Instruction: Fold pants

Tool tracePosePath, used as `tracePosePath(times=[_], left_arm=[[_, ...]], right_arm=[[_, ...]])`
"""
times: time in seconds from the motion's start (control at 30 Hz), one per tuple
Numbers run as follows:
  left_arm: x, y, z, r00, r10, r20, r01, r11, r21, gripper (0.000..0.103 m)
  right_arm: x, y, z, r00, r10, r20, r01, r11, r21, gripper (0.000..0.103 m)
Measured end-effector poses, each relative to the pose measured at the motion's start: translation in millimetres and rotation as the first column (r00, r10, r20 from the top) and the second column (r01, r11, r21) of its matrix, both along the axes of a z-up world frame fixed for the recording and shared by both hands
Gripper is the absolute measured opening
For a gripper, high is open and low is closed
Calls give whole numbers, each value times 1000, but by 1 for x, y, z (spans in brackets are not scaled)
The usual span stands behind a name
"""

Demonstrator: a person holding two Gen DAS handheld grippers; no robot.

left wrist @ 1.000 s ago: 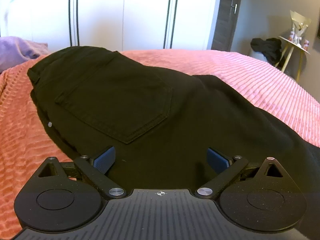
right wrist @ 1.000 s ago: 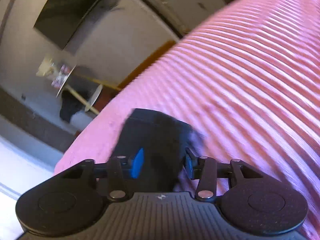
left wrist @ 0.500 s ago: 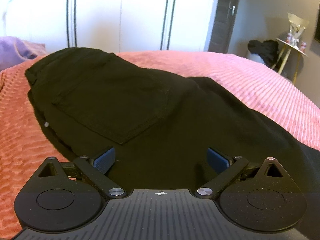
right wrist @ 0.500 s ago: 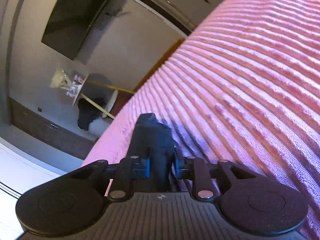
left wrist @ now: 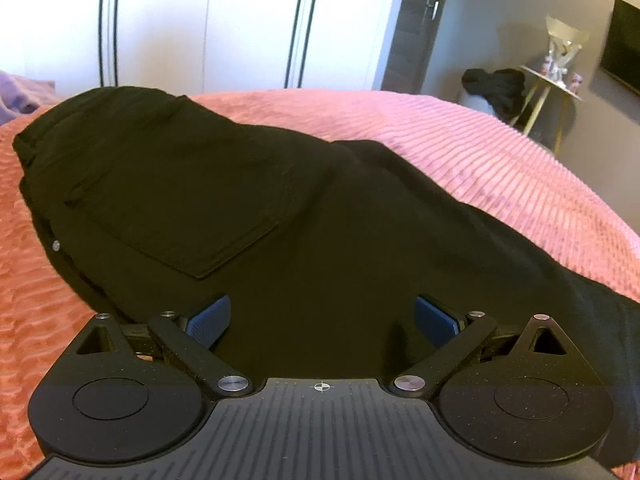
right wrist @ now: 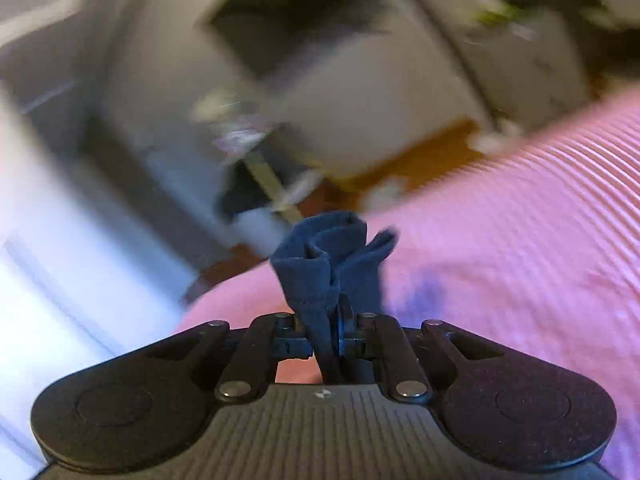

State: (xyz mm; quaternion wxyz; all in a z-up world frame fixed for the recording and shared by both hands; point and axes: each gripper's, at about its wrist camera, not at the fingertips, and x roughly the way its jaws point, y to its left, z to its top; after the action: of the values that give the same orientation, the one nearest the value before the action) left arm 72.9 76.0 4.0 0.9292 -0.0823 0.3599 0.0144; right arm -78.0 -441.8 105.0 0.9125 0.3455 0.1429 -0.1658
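The left gripper [left wrist: 322, 320] points down at a slant over the near part of the black pants [left wrist: 248, 216], its two blue pads [left wrist: 210, 320] spread wide apart with only flat cloth below them; the pads grip nothing. Whether they rest on the fabric or hover just above it cannot be told.

The right gripper [right wrist: 334, 332] tilts only slightly downward and is rolled to one side, so the room behind it appears slanted and smeared with blur. Its jaws are closing and nearly together, clamped on a bunched hem of the pants [right wrist: 328, 264], which stands up crumpled past the fingertips, lifted clear of the bedspread [right wrist: 520, 248].

The pants lie on the pink ribbed bedspread [left wrist: 460, 136] that covers the bed. In the left wrist view the waistband sits toward the far left edge of the bed, with a back pocket [left wrist: 192, 208] facing up, and the legs run toward the near right edge and out of view. A purple pillow [left wrist: 20, 92] shows at the far left corner.

Beyond the bed's far right corner stands a small side table [left wrist: 552, 80] with a wrapped gift and small bottles on top. A dark garment [left wrist: 494, 86] is heaped on something pale just beside it; what carries it is too small to tell. White wardrobe doors [left wrist: 200, 24] fill the wall behind.
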Motion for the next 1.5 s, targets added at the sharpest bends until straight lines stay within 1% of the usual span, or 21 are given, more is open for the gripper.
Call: tracePosePath(times=[0.1, 0.2, 0.33, 0.37, 0.43, 0.47, 0.5, 0.57, 0.6, 0.73, 0.8, 0.87, 0.9, 0.97, 1.03, 1.2, 1.27, 1.37, 1.4, 1.43, 1.5], left_arm=[[-3, 6, 4, 1000, -13, 21, 13, 999, -34, 101], [-6, 14, 8, 999, -14, 42, 17, 997, -71, 101], [-4, 21, 10, 999, -7, 41, 11, 994, -105, 101], [-1, 19, 11, 999, -7, 39, 12, 994, -112, 101], [-1, 20, 12, 999, -13, 36, 17, 992, -128, 101], [-2, 21, 12, 999, -20, 38, 25, 990, -137, 101], [-3, 23, 12, 999, -32, 38, 38, 989, -144, 101], [-2, 22, 12, 997, -61, 45, 67, 987, -149, 101], [-2, 21, 12, 996, -75, 47, 82, 985, -151, 101], [2, 19, 9, 988, -153, 19, 153, 962, -226, 101], [2, 18, 7, 980, -199, 0, 192, 942, -275, 101], [3, 17, 5, 971, -239, -17, 220, 918, -331, 101], [3, 17, 4, 967, -255, -26, 229, 906, -356, 101], [6, 15, 2, 957, -285, -42, 244, 878, -412, 101], [8, 10, 0, 953, -300, -52, 244, 854, -459, 101], [25, -13, -13, 918, -380, -115, 253, 783, -568, 101], [33, -21, -20, 908, -392, -145, 238, 770, -592, 101], [42, -29, -27, 898, -414, -150, 226, 725, -650, 100], [45, -34, -30, 889, -432, -153, 226, 705, -672, 94], [48, -38, -33, 880, -446, -161, 224, 690, -689, 80], [55, -47, -43, 859, -472, -196, 205, 670, -713, 69]], right_arm=[[25, 68, 15, 982, 186, 39, -184, 982, -40, 11], [45, 142, 2, 934, 358, 11, -356, 932, -69, 11], [65, 223, -57, 851, 502, -151, -506, 863, 18, 16], [70, 236, -72, 821, 529, -214, -533, 845, 41, 28], [81, 249, -91, 745, 558, -366, -556, 822, 122, 38], [82, 245, -88, 732, 573, -369, -564, 813, 143, 43], [80, 238, -83, 732, 593, -335, -572, 802, 172, 46], [72, 215, -69, 739, 640, -211, -580, 764, 284, 67], [64, 203, -64, 757, 631, -171, -566, 764, 310, 68], [37, 151, -52, 874, 447, -189, -399, 884, 243, 68], [28, 124, -65, 892, 353, -284, -279, 922, 269, 58], [21, 106, -85, 873, 320, -367, -203, 925, 321, 29], [18, 102, -94, 859, 311, -406, -176, 925, 336, 24], [9, 98, -110, 850, 298, -434, -157, 930, 332, 1], [5, 94, -117, 867, 293, -404, -127, 913, 388, 1], [-2, 98, -106, 877, 292, -382, -155, 924, 349, 7], [-1, 107, -100, 891, 308, -335, -186, 918, 349, 34], [-9, 115, -95, 904, 320, -283, -213, 912, 350, 41], [-11, 116, -94, 905, 327, -271, -222, 908, 354, 41], [-16, 116, -92, 907, 332, -261, -227, 905, 360, 42], [-28, 113, -88, 909, 339, -243, -238, 900, 366, 42]])
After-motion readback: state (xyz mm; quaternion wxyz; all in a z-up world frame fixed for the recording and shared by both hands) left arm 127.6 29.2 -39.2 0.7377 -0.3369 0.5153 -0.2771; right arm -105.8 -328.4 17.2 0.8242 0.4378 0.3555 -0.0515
